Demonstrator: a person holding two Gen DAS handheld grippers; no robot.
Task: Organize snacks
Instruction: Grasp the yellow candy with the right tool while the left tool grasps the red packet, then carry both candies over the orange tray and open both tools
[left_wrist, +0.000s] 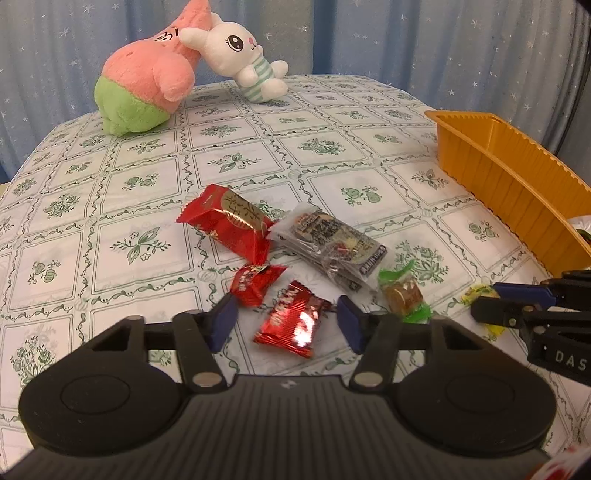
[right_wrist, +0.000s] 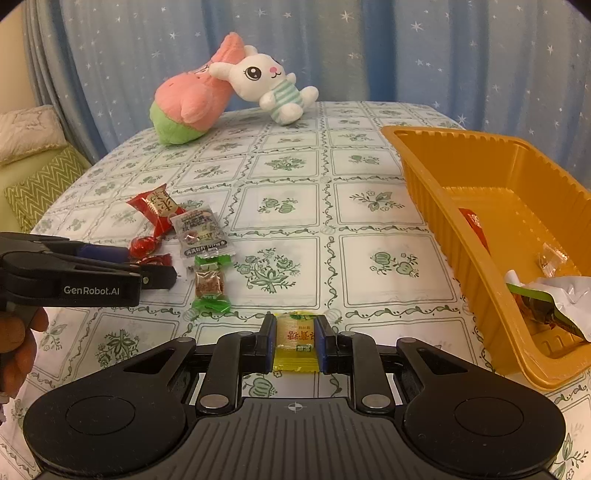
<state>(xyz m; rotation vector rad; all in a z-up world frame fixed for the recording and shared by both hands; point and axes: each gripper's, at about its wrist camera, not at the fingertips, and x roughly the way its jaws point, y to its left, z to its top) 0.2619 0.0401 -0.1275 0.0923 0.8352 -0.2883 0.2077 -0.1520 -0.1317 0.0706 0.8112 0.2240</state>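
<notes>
Right claw (right_wrist: 294, 341) grips a yellow candy (right_wrist: 294, 345) on the desk (right_wrist: 369, 206) beside the orange tray (right_wrist: 443, 206); left claw (left_wrist: 288, 317) is open around a red wrapper (left_wrist: 291, 321), tray contents partly hidden

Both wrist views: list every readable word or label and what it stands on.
"GenRobot.AI": side of the left gripper.
"DAS": cut off at the frame edge, on the right gripper.
Print on the yellow candy, red snack packets and clear packet: too blurred to read.
</notes>
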